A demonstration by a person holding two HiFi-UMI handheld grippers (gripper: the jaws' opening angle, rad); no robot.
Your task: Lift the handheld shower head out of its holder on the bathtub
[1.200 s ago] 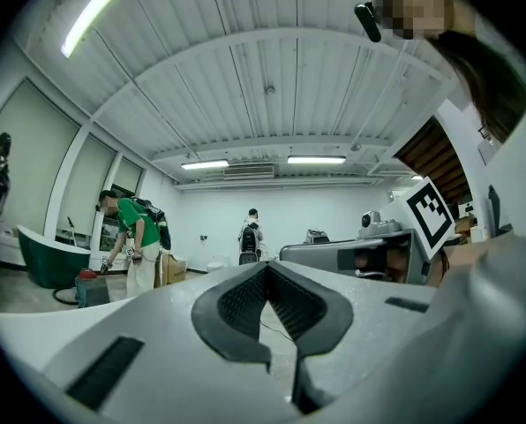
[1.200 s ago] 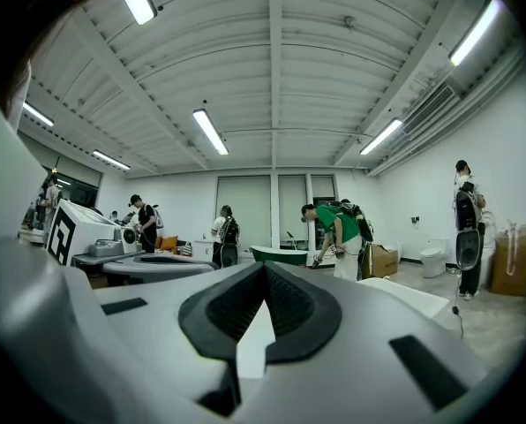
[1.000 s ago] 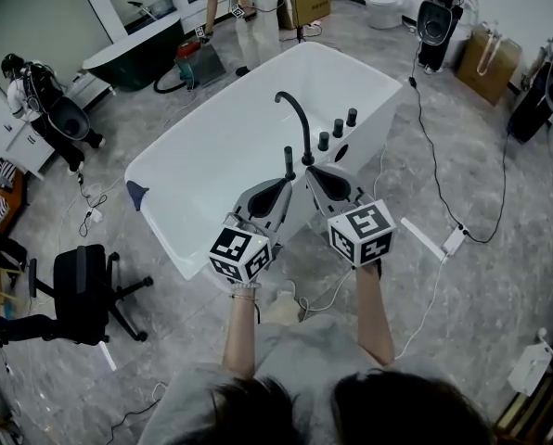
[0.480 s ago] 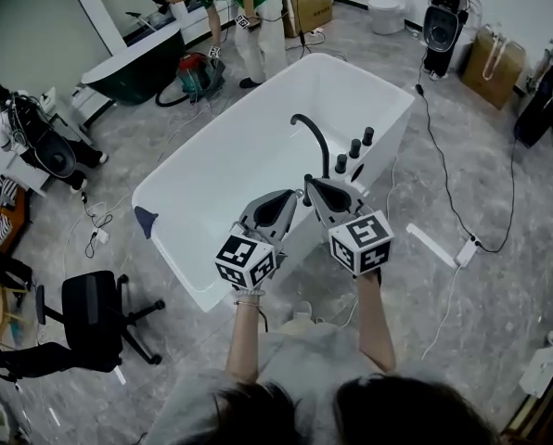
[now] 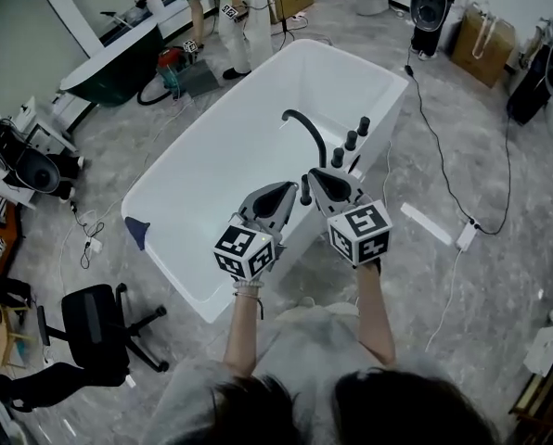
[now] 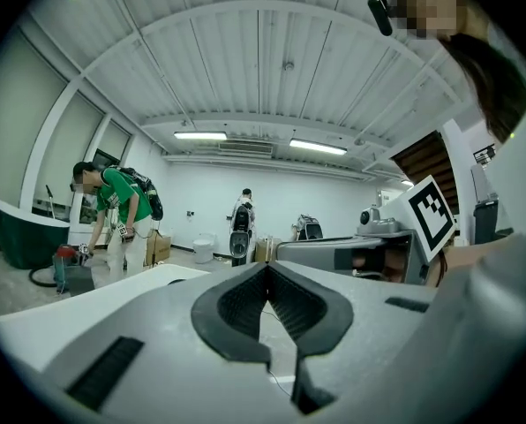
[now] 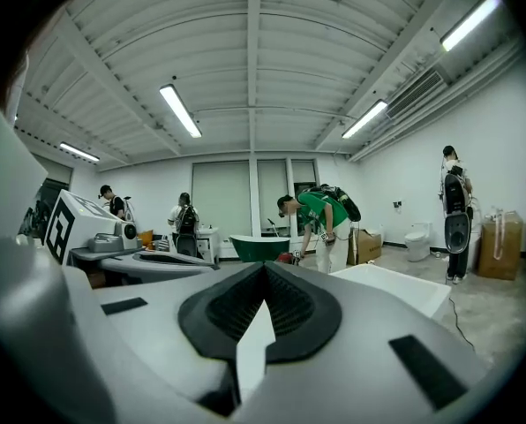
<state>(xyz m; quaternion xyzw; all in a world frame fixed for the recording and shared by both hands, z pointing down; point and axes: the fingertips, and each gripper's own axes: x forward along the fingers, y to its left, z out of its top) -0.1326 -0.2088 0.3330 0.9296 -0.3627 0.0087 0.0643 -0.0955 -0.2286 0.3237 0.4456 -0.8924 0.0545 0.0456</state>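
Approach stage: nothing lifted yet.
Handheld shower head (image 5: 305,190) stands upright in its holder on the near rim of the bathtub (image 5: 228,156), just this side of the black spout (image 5: 306,130). Left gripper (image 5: 291,186) and right gripper (image 5: 313,172) hover near it on either side, both clenched and empty. Left to do, by my reading: open a gripper, take the handle, draw it up and out.

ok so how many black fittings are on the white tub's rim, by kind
curved spout: 1
knobs: 3
handheld shower head: 1
total: 5
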